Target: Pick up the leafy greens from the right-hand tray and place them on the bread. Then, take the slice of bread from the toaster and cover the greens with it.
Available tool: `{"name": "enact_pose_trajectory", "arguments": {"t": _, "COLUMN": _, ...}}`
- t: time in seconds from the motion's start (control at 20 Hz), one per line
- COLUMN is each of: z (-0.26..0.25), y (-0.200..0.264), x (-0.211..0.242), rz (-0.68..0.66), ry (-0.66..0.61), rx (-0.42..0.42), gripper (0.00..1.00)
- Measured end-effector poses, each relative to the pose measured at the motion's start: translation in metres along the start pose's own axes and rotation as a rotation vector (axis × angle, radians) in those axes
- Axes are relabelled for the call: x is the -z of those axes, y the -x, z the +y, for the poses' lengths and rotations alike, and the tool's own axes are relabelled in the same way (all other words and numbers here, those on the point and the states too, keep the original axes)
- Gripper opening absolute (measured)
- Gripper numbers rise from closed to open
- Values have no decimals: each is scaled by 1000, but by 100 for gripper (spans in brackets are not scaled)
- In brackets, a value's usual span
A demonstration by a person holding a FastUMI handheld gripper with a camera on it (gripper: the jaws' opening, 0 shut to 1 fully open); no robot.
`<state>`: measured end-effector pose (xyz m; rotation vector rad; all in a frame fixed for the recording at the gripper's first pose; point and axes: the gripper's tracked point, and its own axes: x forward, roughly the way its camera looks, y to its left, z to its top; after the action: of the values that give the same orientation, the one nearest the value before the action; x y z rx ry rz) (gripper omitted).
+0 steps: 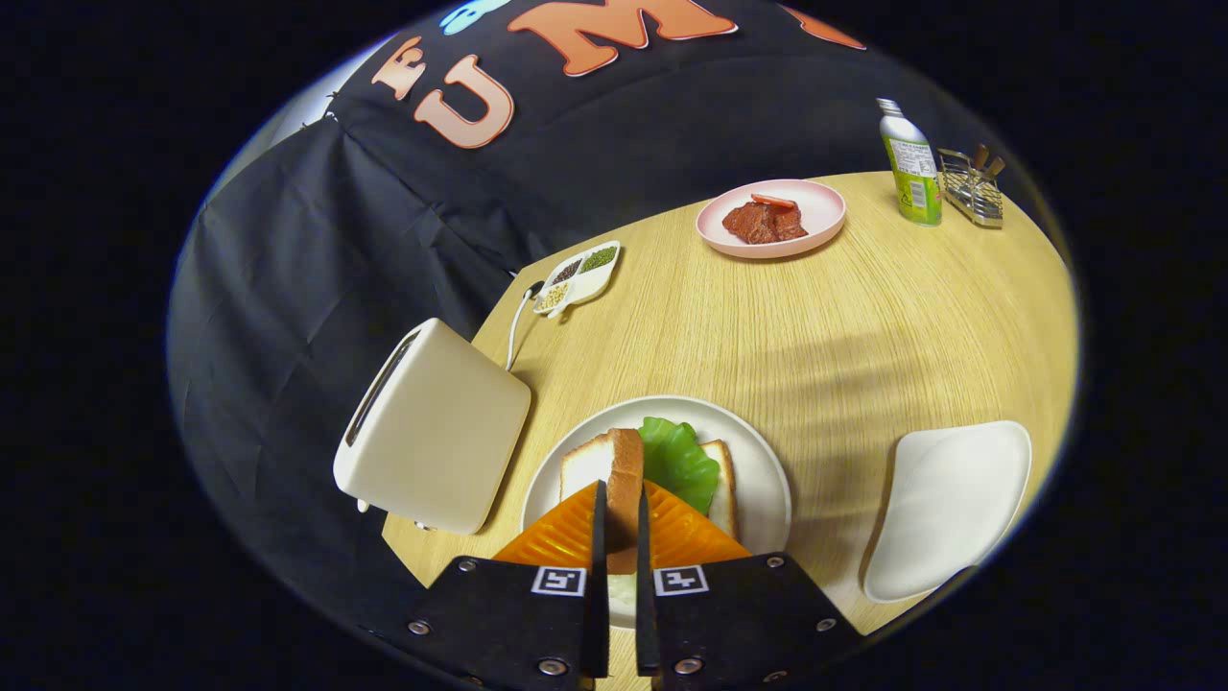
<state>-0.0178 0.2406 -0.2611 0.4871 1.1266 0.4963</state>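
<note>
hand-held gripper [619,523] clamped on bread slice [624,480]

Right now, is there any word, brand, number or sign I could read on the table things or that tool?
Green-and-white plastic bottle: label print too small to read.
Black-and-white square markers on the black gripper: patterns, no words or numbers.
So nothing reads as text. The gripper's fingers press on an upright slice of bread above the white round plate.
</note>
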Motion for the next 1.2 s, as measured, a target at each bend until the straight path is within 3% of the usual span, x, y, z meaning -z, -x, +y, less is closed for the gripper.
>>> {"name": "enact_pose_trajectory", "arguments": {"t": 0.2, "z": -15, "y": 0, "x": -2, "rz": -31, "ry": 30, "rx": 33, "gripper": 13}}
{"name": "enact_pose_trajectory", "arguments": {"t": 0.3, "z": -25, "y": 2, "x": -5, "rz": -56, "ry": 53, "rx": 75, "gripper": 19}}
{"name": "enact_pose_trajectory", "arguments": {"t": 0.4, "z": -43, "y": 6, "x": -16, "rz": -114, "ry": 115, "rx": 162, "gripper": 31}}
{"name": "enact_pose_trajectory", "arguments": {"t": 0.6, "z": -43, "y": 35, "x": -36, "rz": -230, "ry": 151, "rx": 188, "gripper": 49}}
{"name": "enact_pose_trajectory", "arguments": {"t": 0.85, "z": -42, "y": 92, "x": -76, "rz": -460, "ry": 313, "rx": 300, "gripper": 72}}
{"name": "enact_pose_trajectory", "arguments": {"t": 1.2, "z": -23, "y": 170, "x": -109, "rz": -751, "ry": 402, "rx": 399, "gripper": 77}}
